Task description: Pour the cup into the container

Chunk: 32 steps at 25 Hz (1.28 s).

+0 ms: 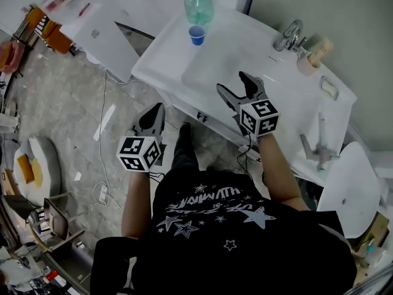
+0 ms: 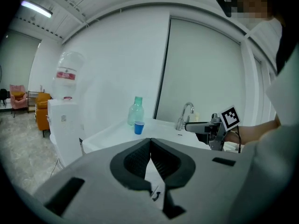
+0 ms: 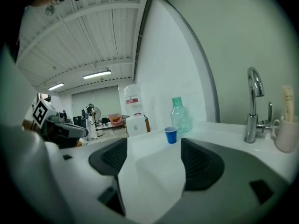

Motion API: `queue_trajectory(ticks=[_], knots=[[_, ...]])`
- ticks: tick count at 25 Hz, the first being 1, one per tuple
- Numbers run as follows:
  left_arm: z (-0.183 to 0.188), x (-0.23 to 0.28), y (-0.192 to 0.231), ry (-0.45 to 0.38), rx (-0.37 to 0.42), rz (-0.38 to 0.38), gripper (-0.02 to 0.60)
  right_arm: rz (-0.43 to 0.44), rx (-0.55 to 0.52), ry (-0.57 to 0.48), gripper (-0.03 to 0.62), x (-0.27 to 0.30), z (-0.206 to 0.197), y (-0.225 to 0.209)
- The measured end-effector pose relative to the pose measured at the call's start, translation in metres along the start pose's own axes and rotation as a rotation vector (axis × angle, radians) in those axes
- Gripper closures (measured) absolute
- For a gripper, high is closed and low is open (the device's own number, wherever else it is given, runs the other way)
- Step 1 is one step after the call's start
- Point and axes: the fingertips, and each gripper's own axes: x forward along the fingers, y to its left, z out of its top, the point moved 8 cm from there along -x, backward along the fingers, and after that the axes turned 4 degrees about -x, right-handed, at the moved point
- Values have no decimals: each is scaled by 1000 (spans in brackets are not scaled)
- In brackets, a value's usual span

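A small blue cup (image 1: 196,34) stands at the far left corner of the white sink counter (image 1: 161,60), right in front of a clear bottle with a green cap (image 1: 199,3). My right gripper (image 1: 234,86) hovers open over the near edge of the basin (image 1: 215,63), nothing between its jaws. In the right gripper view the cup (image 3: 171,135) and bottle (image 3: 179,115) sit well ahead of the right gripper (image 3: 153,162). My left gripper (image 1: 153,114) is shut and empty, held off the counter's front left edge. In its view the left gripper (image 2: 150,143) faces the distant cup (image 2: 138,128) and bottle (image 2: 136,110).
A chrome faucet (image 1: 288,35) and a pale mug (image 1: 312,54) stand at the back right of the counter, with a soap dish (image 1: 329,87) beside them. A white water dispenser (image 1: 98,32) stands left of the counter. A round white seat (image 1: 349,189) is at the right. Cables lie on the floor.
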Motion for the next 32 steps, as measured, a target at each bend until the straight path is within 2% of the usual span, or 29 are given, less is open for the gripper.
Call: queue_trajectory(ticks=[8, 15, 24, 32], knots=[[48, 87, 64, -5, 46, -77, 572, -63, -51, 15, 244, 81, 18, -36], [76, 143, 108, 35, 65, -136, 572, -79, -68, 78, 238, 148, 13, -54], [89, 199, 152, 94, 51, -192, 572, -96, -101, 145, 238, 214, -4, -72], [84, 234, 170, 151, 41, -223, 572, -73, -136, 209, 238, 255, -31, -84]])
